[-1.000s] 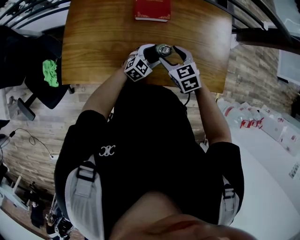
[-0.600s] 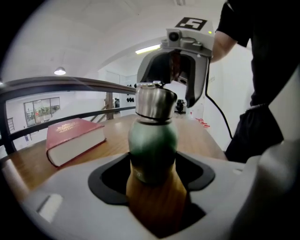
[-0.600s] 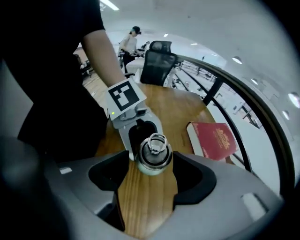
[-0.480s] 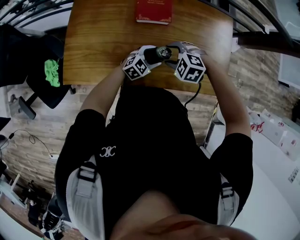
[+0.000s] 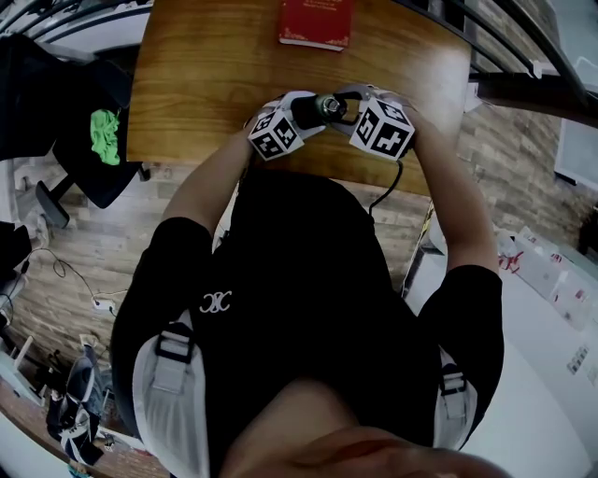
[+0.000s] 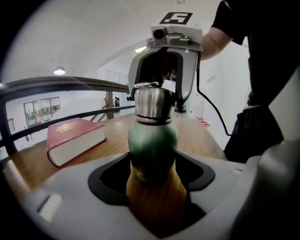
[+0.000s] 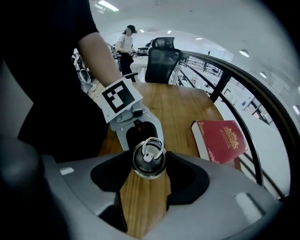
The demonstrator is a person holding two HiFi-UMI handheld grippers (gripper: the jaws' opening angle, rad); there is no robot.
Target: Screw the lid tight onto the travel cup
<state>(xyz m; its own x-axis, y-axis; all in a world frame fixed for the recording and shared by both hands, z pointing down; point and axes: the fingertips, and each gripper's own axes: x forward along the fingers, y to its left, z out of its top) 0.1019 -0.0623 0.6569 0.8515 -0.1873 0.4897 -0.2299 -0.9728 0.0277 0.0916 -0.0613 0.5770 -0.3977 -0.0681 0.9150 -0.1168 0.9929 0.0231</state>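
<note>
A green travel cup [image 6: 152, 140] with a steel lid [image 6: 151, 101] stands on the wooden table [image 5: 206, 84] near its front edge. My left gripper [image 6: 152, 171] is shut on the cup's body from the side. In the head view it [image 5: 304, 110] sits left of the cup [image 5: 327, 105]. My right gripper [image 7: 149, 173] points down over the ringed lid [image 7: 148, 161]. Its jaws have just been closing, with the lid between them and a gap on each side. In the left gripper view its fingers [image 6: 180, 89] straddle the lid.
A red book lies flat on the table beyond the cup [image 5: 315, 21], to its left in the left gripper view [image 6: 75, 140]. A black office chair [image 7: 161, 61] stands at the table's far end. A dark railing [image 7: 234, 70] runs along one side.
My right gripper has rolled around the lid, its marker cube swinging up and to the right, and the right arm has shifted outward. The left gripper and the cup have stayed put.
</note>
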